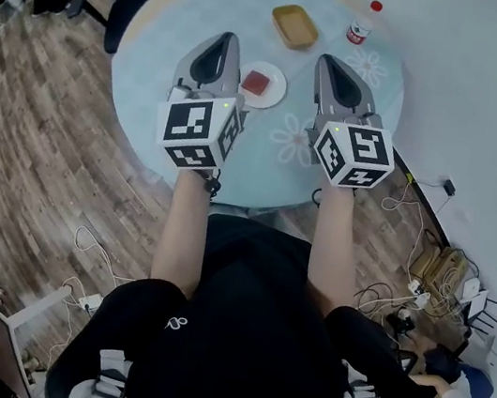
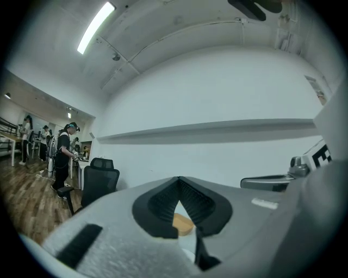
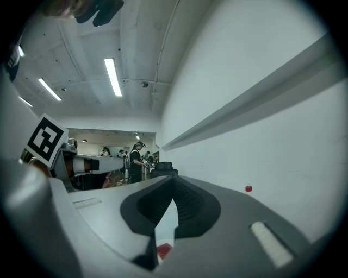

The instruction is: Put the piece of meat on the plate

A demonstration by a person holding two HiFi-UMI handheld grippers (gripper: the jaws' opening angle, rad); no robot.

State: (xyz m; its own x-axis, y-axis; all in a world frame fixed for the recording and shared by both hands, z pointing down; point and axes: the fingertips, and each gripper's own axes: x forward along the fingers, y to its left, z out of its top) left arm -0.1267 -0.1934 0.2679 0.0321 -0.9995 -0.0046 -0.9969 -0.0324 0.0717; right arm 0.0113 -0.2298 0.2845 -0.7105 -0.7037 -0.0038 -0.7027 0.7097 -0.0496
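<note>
Jaws: together and empty on left gripper (image 1: 225, 40) and right gripper (image 1: 330, 63).
Meat: red slab (image 1: 257, 81) on round white plate (image 1: 272, 100), twelve o'clock; likely soft, slippery.
Hold: pinch opposite edges.

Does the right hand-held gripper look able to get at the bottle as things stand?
Probably yes: the bottle stands alone beyond the right hand-held gripper, with only bare table between them. Its jaws are shut and would have to open first.
</note>
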